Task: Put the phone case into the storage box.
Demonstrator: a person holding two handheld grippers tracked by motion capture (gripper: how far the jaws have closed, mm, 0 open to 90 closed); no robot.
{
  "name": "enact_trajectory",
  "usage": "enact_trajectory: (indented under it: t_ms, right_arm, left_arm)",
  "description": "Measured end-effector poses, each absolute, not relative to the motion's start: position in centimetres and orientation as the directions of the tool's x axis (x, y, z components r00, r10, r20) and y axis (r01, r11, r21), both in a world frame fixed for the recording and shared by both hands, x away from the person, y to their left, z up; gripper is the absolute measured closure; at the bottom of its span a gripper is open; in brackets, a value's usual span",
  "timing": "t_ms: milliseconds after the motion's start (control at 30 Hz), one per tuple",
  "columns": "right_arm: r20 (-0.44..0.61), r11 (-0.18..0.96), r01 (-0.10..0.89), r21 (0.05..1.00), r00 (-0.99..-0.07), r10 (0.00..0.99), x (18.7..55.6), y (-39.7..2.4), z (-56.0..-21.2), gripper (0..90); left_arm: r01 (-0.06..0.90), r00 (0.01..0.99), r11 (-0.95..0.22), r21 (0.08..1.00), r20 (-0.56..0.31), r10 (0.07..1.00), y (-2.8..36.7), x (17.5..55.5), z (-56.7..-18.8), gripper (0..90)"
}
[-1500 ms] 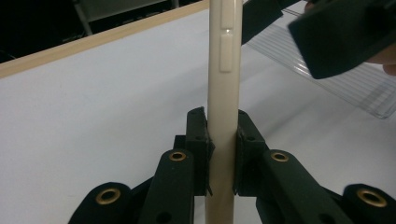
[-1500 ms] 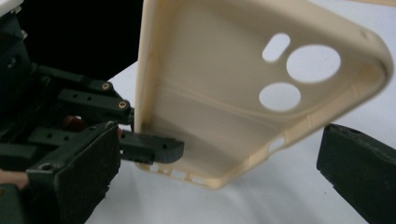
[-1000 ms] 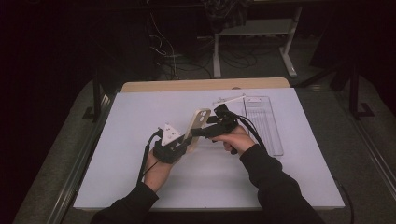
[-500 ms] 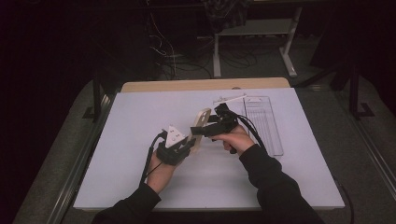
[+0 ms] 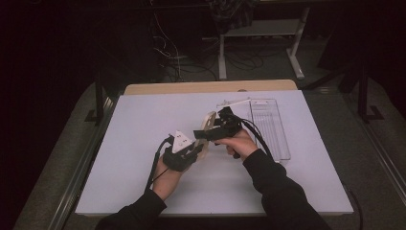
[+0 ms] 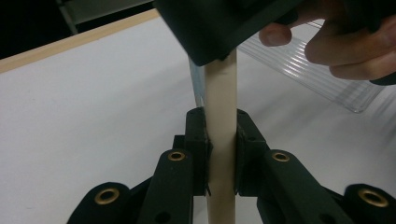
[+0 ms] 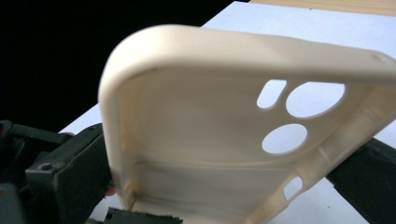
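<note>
Cream soft-plastic phone case [image 5: 208, 128] with round camera cut-outs, lifted above the white table sheet [image 5: 134, 143], nothing fitted inside it yet; clear ribbed plastic tray [image 5: 270, 125] lying flat just beyond the right hand. Judged mid-handover or mid-inspection, with setting down left to do. Left gripper [image 6: 221, 135] pinching the case's edge firmly between its pads; right gripper [image 5: 210, 132] against the case's upper part, grip impossible to tell
</note>
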State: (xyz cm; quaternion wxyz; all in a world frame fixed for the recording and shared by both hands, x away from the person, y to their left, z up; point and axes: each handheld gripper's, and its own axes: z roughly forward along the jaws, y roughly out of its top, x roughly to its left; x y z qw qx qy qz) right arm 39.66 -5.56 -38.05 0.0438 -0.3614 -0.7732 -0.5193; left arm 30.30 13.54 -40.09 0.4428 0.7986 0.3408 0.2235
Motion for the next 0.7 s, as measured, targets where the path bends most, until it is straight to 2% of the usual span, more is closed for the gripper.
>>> enact_trajectory:
  t_ms: [433, 700]
  right_arm:
    - [0.417, 0.217, 0.6, 0.77, -0.731, 0.541, 39.57, -5.11, -38.31, 0.1]
    - [0.403, 0.216, 0.583, 0.783, -0.74, 0.539, 39.4, -4.96, -38.16, 4.4]
  left_arm:
    - [0.356, 0.673, -0.369, 0.859, 0.039, 0.739, 13.4, 30.24, -40.3, 77.3]
    - [0.35, 0.681, -0.389, 0.852, 0.053, 0.731, 13.17, 30.22, -40.42, 71.9]
